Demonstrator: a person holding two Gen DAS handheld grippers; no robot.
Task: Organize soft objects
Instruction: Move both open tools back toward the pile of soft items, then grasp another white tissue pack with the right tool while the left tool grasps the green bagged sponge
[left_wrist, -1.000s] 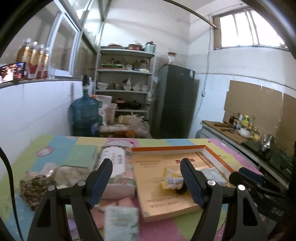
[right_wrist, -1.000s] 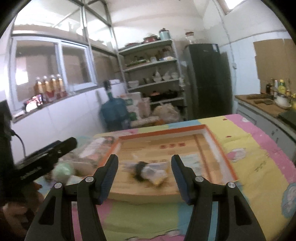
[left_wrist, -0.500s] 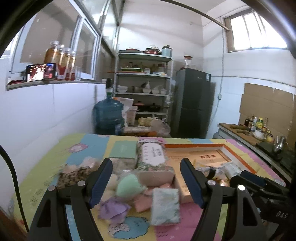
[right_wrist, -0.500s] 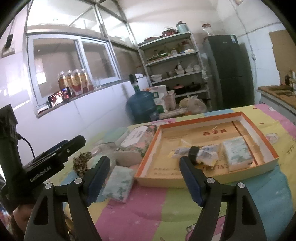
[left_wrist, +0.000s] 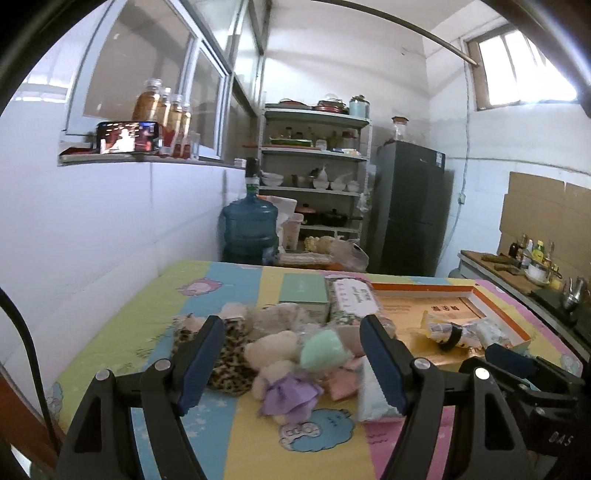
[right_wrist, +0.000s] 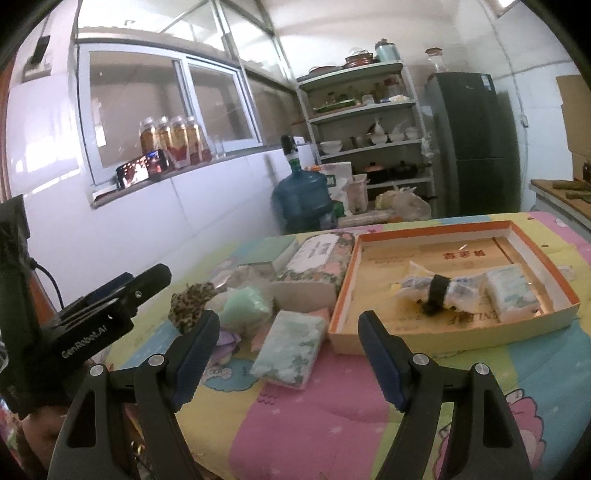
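Two tissue packs (right_wrist: 511, 291) in orange-rimmed tray (right_wrist: 436, 232)

Right gripper (right_wrist: 288, 350) jaws wide, empty, above the cloth-covered table (right_wrist: 332, 413). Tissue pack (right_wrist: 290, 349) ahead, orange-rimmed tray (right_wrist: 447, 334) right, left gripper (right_wrist: 122, 291) at left edge.

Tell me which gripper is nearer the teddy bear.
Left. The left gripper hangs just short of the teddy bear, framing it between open jaws. The right gripper sits off to the bear's right, facing a tissue pack.

Home kitchen, crockery shelves (left_wrist: 314, 173), fridge (left_wrist: 410, 210), water jug (left_wrist: 249, 232)
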